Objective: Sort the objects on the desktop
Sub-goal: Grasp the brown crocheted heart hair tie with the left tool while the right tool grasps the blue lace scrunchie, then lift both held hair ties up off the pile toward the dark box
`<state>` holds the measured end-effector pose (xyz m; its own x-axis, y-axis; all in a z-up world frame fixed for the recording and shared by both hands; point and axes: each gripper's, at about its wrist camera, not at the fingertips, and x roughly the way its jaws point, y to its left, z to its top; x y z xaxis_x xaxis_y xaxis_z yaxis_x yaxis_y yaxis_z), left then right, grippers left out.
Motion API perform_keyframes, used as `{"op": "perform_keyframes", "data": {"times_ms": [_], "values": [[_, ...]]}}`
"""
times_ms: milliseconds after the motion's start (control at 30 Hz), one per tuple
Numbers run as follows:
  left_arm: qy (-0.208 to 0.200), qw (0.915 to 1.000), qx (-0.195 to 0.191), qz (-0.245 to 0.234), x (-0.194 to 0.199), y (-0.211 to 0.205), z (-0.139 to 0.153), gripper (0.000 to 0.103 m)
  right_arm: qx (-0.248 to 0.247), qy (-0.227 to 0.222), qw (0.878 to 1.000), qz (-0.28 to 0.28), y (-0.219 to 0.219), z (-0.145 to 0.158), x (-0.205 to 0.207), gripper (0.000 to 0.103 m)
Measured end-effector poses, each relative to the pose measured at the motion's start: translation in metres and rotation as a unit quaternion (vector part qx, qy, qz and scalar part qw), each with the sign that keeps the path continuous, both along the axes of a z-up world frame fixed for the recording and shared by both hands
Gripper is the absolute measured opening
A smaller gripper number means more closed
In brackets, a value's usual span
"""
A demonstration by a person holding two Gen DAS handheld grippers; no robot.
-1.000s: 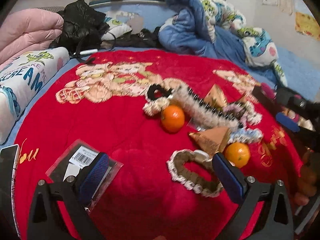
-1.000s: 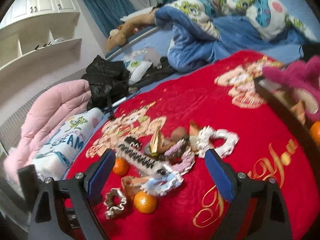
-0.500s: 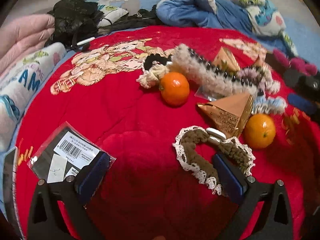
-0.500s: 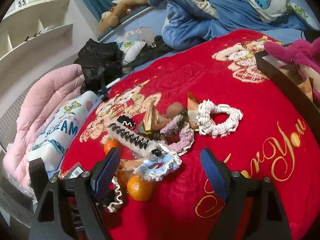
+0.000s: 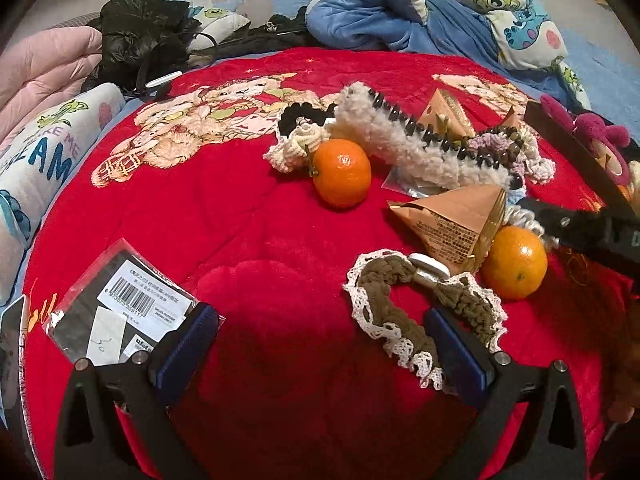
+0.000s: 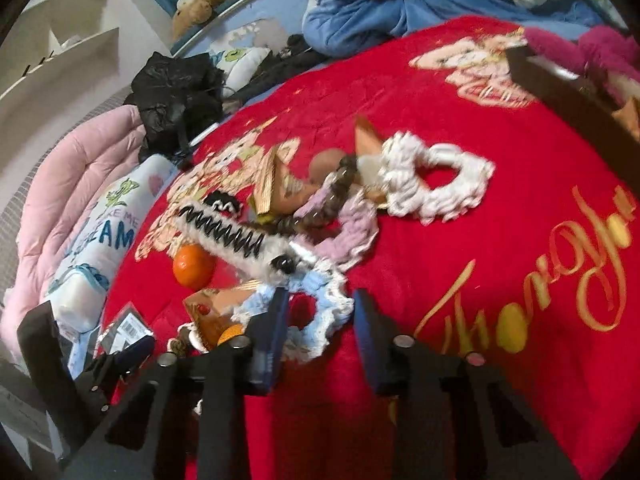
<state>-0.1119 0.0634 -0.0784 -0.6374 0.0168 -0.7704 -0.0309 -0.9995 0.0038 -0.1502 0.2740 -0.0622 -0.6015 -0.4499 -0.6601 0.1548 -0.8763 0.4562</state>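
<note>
On the red blanket point(image 5: 248, 208) lies a pile: two oranges point(image 5: 341, 173) point(image 5: 514, 263), triangular brown packets point(image 5: 452, 220), a fuzzy white hair clip point(image 5: 404, 148), several scrunchies. My left gripper point(image 5: 318, 344) is open and empty; its right finger point(image 5: 456, 354) touches the brown lace-edged scrunchie point(image 5: 400, 308). My right gripper point(image 6: 318, 320) is half closed around the light-blue scrunchie point(image 6: 320, 300), one finger point(image 6: 272, 328) over its ring, not clamped. The white scrunchie point(image 6: 436, 188) and pink scrunchie point(image 6: 352, 232) lie beyond.
A barcoded clear packet point(image 5: 120, 308) lies by the left finger. A dark box with a pink plush point(image 5: 592, 148) stands at right. Pillow point(image 5: 36, 168), pink quilt point(image 6: 60, 184), black bag point(image 5: 140, 36) and blue duvet point(image 5: 380, 12) ring the blanket.
Both grippers moved forward and down toward the pile. The right gripper's jaws narrowed from wide open and now straddle the light-blue scrunchie. The left gripper stayed open.
</note>
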Motion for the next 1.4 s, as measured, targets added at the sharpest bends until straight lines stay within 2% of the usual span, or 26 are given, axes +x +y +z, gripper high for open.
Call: {"op": "perform_keyframes", "data": {"times_ms": [67,133,167,233,267,300,333,433,533,833,1100,1267,1400], "values": [[0.001,0.9999,0.011,-0.008,0.002,-0.001,0.001,0.096,0.004,-0.001,1.000,0.006,-0.003,0.000,0.000,0.023],[0.004,0.9998,0.018,-0.013,0.004,0.000,0.002,0.084,0.001,-0.005,1.000,0.006,-0.004,-0.002,0.001,0.015],[0.006,0.9997,0.019,-0.014,0.005,0.000,0.003,0.081,-0.008,-0.008,1.000,0.008,-0.004,-0.003,0.001,0.015],[0.012,0.9994,0.025,-0.018,0.007,0.000,0.006,0.063,-0.020,-0.011,1.000,0.009,-0.003,-0.004,0.002,0.014],[0.015,0.9994,0.027,-0.017,0.009,0.001,0.007,0.058,-0.021,-0.010,1.000,0.009,-0.003,-0.004,0.003,0.014],[0.018,0.9993,0.030,-0.016,0.011,0.000,0.009,0.045,-0.022,-0.008,1.000,0.010,-0.002,-0.003,0.004,0.014],[0.021,0.9992,0.031,-0.014,0.011,-0.001,0.010,0.037,-0.023,-0.006,1.000,0.009,-0.002,-0.002,0.005,0.014],[0.023,0.9985,0.048,-0.010,0.012,-0.008,0.013,0.022,-0.033,0.002,0.999,0.004,0.002,0.002,0.008,0.014],[0.028,0.9982,0.052,-0.010,0.013,-0.011,0.016,0.013,-0.042,0.011,0.999,0.000,0.005,0.008,0.010,0.014],[0.047,0.9972,0.057,-0.010,0.021,-0.013,0.026,0.010,-0.052,0.034,0.998,0.006,0.010,0.022,0.018,0.014],[0.075,0.9946,0.065,-0.030,0.036,-0.008,0.044,0.010,-0.055,0.046,0.997,-0.001,0.019,0.029,0.023,0.014],[0.079,0.9918,0.098,-0.022,0.040,-0.016,0.046,0.010,-0.048,0.049,0.998,-0.006,0.021,0.032,0.026,0.014],[0.107,0.9916,0.072,-0.008,0.046,-0.011,0.052,0.010,-0.052,0.054,0.997,-0.011,0.025,0.033,0.029,0.014]]}}
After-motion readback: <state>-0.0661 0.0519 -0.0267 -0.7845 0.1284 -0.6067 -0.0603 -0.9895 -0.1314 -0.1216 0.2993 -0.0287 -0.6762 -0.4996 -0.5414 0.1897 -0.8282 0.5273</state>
